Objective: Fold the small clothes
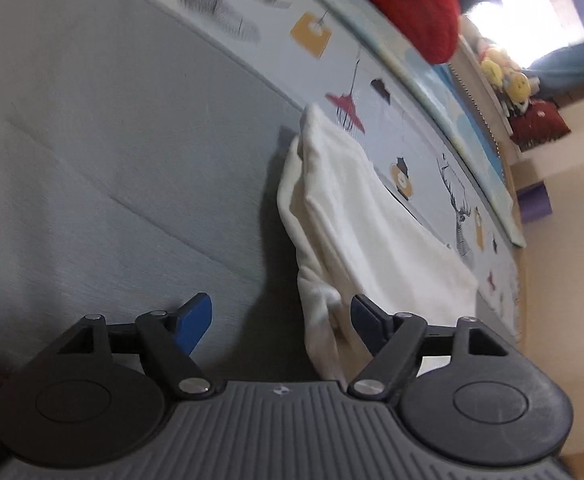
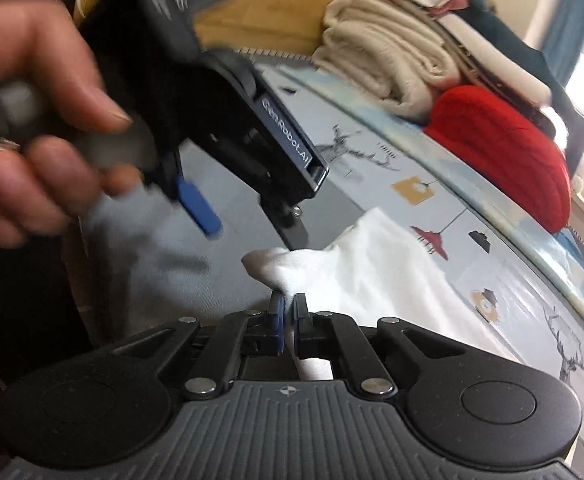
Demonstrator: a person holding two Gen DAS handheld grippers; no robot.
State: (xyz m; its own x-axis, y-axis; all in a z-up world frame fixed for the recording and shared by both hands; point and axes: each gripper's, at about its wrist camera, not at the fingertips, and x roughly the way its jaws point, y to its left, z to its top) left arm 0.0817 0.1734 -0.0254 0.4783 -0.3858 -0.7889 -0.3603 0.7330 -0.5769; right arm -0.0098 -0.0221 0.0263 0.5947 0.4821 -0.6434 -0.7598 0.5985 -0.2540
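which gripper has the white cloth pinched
The right gripper: its jaws are shut on a corner of the white cloth. The left gripper stands open, holding nothing.

Bed (image 1: 92, 140) with grey sheet, carrying a printed blanket (image 1: 412, 148) along its far side. White garment (image 1: 364, 220) lying across both. Red knitted item (image 2: 504, 152) and folded cream textiles (image 2: 384, 56) sitting beyond, near the edge.

Bare grey mattress (image 1: 92, 140) lies open left of the white garment (image 1: 364, 216). Behind it, a red knit (image 2: 504, 152) and folded pile (image 2: 392, 52) block the far edge.
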